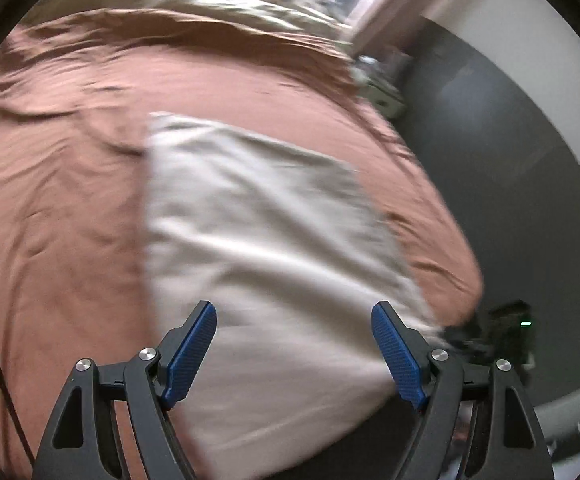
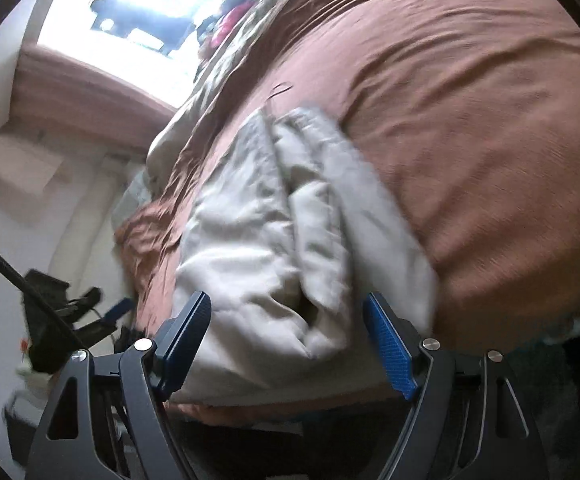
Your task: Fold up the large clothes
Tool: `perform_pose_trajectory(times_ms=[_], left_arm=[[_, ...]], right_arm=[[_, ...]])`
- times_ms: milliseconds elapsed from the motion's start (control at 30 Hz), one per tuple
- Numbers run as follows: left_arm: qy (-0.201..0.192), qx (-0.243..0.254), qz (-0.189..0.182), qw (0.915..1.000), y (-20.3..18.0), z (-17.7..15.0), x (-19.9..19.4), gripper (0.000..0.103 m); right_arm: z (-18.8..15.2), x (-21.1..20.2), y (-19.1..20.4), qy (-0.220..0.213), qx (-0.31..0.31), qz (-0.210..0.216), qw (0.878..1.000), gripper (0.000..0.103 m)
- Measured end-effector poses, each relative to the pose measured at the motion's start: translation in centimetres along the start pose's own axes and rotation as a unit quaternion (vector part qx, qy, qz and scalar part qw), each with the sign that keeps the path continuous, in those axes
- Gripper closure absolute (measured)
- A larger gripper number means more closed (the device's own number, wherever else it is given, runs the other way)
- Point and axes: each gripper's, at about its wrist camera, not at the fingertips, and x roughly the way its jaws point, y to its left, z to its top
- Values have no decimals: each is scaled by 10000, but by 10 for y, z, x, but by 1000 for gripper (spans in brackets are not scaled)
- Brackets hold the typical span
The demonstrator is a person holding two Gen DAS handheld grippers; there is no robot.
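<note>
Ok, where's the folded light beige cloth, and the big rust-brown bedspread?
folded light beige cloth (image 1: 266,240), left wrist view, middle of its flat top.
rust-brown bedspread (image 2: 469,120), right wrist view, bare wrinkled stretch.

Your left gripper (image 1: 293,354) and right gripper (image 2: 288,344) match: black skeletal linkages with triangular cut-outs. Blue ribbed pads (image 1: 395,354) line the jaws. Silver screws (image 1: 147,354) sit just behind them.

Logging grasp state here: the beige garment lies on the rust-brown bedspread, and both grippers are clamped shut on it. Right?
Not quite. The beige garment does lie on the rust-brown bedspread, but the left gripper and right gripper are both open, as each wrist view shows.
</note>
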Motion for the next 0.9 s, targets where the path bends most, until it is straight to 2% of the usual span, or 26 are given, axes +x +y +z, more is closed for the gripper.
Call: perform_pose_trajectory(times_ms=[67, 167, 200, 233, 500, 600, 667, 733, 800, 900], left_arm=[[6, -254, 166, 9995, 23, -5, 2, 22], [124, -539, 267, 9981, 48, -14, 12, 22], [154, -598, 240, 9978, 54, -17, 13, 22], [195, -654, 204, 9975, 58, -20, 17, 22], [484, -892, 50, 9948, 69, -31, 49, 22], [543, -966, -46, 9938, 69, -31, 60, 22], [545, -1009, -7, 9934, 68, -33, 65, 22], [557, -1017, -6, 9933, 64, -33, 68, 24], [587, -978, -96, 9934, 58, -31, 70, 30], [595, -876, -59, 9944, 46, -25, 68, 31]], right_arm=[[15, 12, 3, 225, -235, 12, 9995, 26], [39, 26, 6, 433, -592, -228, 9970, 26], [48, 30, 5, 509, -628, -248, 9964, 27], [56, 34, 4, 599, -653, -222, 9958, 33], [122, 77, 19, 1432, -796, -98, 9864, 35], [140, 102, 22, 1649, -890, -239, 9820, 37], [147, 118, 22, 1739, -947, -435, 9792, 51], [151, 124, 21, 1713, -908, -554, 9795, 78], [156, 121, 25, 1571, -1070, -491, 9805, 94], [161, 107, 33, 1290, -1296, -478, 9820, 100]])
